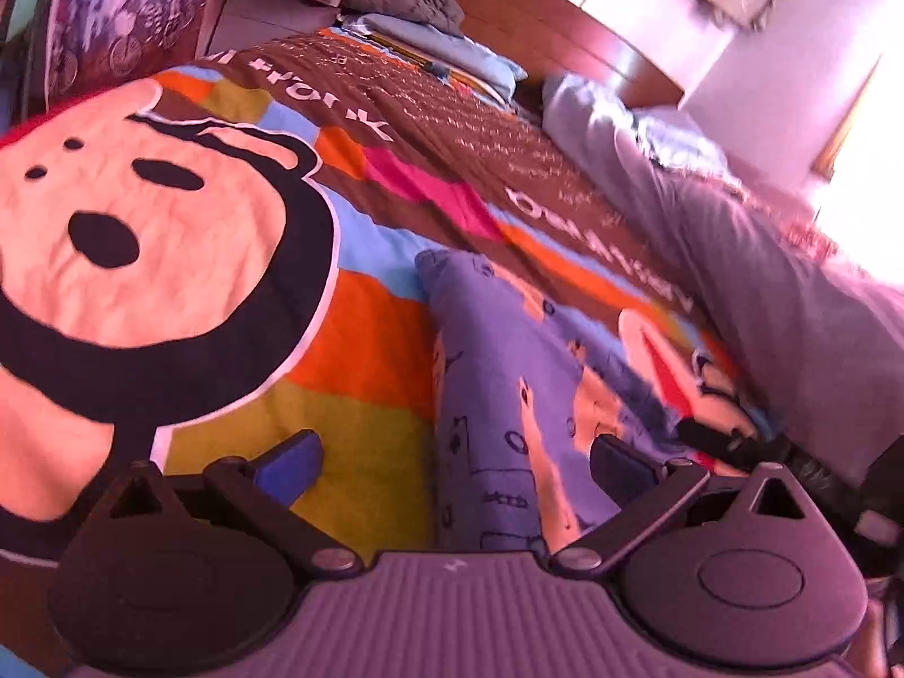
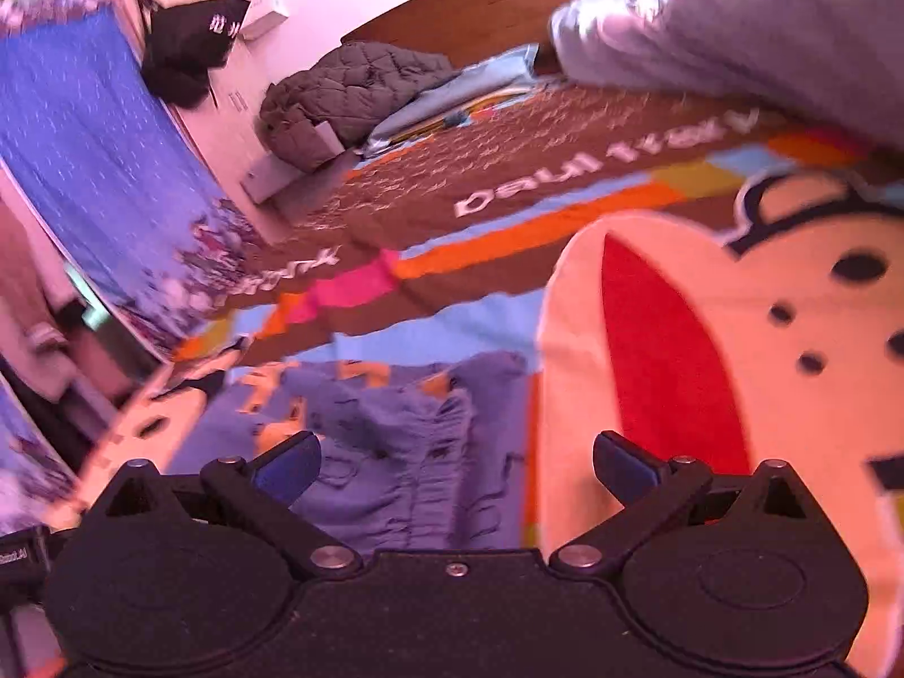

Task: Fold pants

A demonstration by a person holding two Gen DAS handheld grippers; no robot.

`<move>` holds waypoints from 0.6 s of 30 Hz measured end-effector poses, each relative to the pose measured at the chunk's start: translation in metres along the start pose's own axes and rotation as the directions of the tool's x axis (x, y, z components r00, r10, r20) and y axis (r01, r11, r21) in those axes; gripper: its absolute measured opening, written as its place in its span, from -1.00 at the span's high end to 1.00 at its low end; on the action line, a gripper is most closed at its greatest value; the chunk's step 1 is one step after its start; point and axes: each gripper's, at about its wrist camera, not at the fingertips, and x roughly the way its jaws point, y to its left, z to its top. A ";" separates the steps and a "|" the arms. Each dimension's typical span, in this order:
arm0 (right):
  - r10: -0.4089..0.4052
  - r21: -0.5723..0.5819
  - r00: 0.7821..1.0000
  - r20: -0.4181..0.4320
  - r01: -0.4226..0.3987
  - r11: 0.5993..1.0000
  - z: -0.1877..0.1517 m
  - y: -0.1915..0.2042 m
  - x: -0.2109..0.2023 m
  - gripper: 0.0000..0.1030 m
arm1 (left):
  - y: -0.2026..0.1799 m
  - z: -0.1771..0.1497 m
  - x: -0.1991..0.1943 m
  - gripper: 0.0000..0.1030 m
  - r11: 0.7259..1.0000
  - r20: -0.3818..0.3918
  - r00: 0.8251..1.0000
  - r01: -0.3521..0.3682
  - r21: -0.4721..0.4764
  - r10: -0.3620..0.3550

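Note:
Small blue patterned pants [image 1: 503, 395] lie on a colourful cartoon bedspread [image 1: 361, 350]. In the left wrist view one leg runs away from my left gripper [image 1: 452, 463], which is open and empty just above its near end. In the right wrist view the gathered waistband of the pants [image 2: 407, 440] lies right in front of my right gripper [image 2: 455, 463], which is open and empty, with its left finger over the cloth. The right gripper's body shows at the right edge of the left wrist view [image 1: 881, 486].
A grey quilted jacket [image 2: 350, 90] and a folded light-blue cloth [image 1: 452, 51] lie at the head of the bed by the wooden headboard [image 1: 537, 17]. A grey-lilac duvet [image 1: 763, 260] is heaped along one side. A blue patterned curtain [image 2: 96, 181] hangs beside the bed.

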 end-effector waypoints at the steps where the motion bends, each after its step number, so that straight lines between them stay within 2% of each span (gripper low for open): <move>1: 0.002 0.024 1.000 -0.022 -0.002 1.000 0.002 -0.001 0.006 -0.99 | 0.000 0.000 0.001 -0.99 1.000 -0.001 1.000 -0.001 0.000 0.001; 4: 0.019 0.074 0.999 -0.045 -0.015 0.997 0.002 -0.007 0.012 -0.99 | -0.005 0.000 0.005 -0.91 0.999 -0.018 1.000 0.004 0.038 -0.003; 6: 0.046 0.092 0.998 -0.041 -0.042 0.995 0.002 -0.009 0.011 -0.99 | -0.010 -0.001 0.008 -0.61 0.998 -0.038 0.999 0.011 0.070 -0.008; 8: 0.101 0.108 0.994 -0.047 -0.095 0.990 0.001 -0.011 0.011 -0.97 | -0.014 -0.001 0.011 -0.43 0.996 -0.049 0.999 0.009 0.092 -0.004; 10: 0.127 0.102 0.990 -0.056 -0.121 0.987 0.000 -0.009 0.011 -0.78 | -0.014 -0.002 0.013 -0.31 0.996 -0.057 0.998 0.017 0.086 -0.013; 12: 0.115 0.097 0.991 -0.069 -0.108 0.989 0.000 -0.008 0.013 -0.53 | -0.010 -0.002 0.012 -0.31 0.997 -0.060 0.998 0.027 0.066 -0.023; 14: 0.108 0.110 0.992 -0.067 -0.100 0.989 0.000 -0.010 0.012 -0.43 | -0.007 -0.003 0.013 -0.35 0.998 -0.066 0.997 0.035 0.048 -0.032; 18: 0.096 0.103 0.992 -0.076 -0.088 0.991 -0.001 -0.009 0.013 -0.45 | -0.008 -0.002 0.018 -0.65 0.996 -0.091 0.994 0.068 0.060 -0.062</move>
